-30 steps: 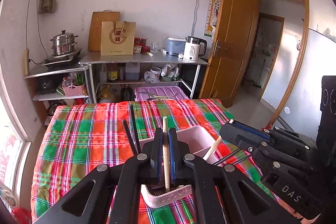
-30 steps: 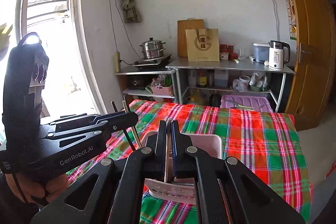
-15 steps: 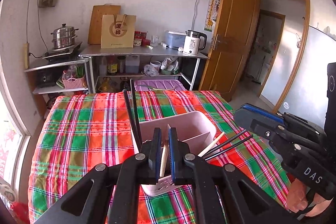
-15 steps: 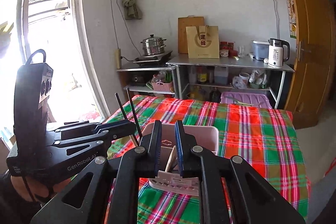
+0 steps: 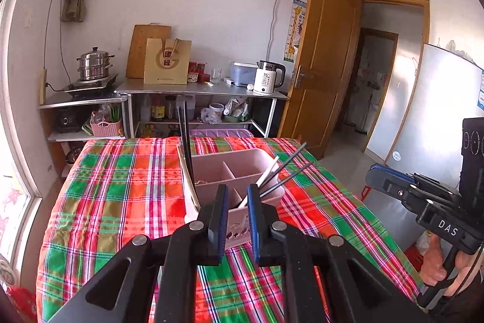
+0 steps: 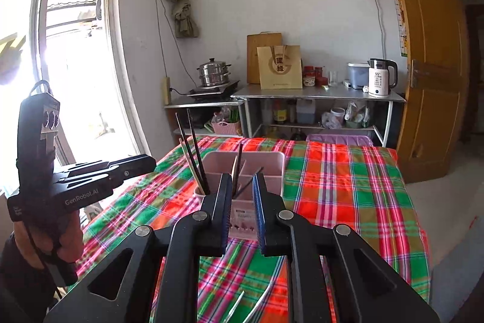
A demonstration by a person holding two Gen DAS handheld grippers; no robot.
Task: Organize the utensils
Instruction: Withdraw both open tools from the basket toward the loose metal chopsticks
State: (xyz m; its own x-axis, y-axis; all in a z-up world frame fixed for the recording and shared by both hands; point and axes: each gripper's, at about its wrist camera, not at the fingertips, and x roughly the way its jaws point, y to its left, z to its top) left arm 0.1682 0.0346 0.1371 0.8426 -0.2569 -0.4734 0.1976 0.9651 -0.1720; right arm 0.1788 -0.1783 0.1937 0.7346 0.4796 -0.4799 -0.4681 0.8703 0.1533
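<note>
Both claws, left gripper and right gripper, have just been opening to a narrow, empty gap, apparently after dropping chopsticks into the pink organizer mid-table, two utensils waiting at its near edge.

Both grippers black with blue pads, silver screws, white "DAS" and "GenRobot.AI" lettering, possibly dark sleeves.
</note>
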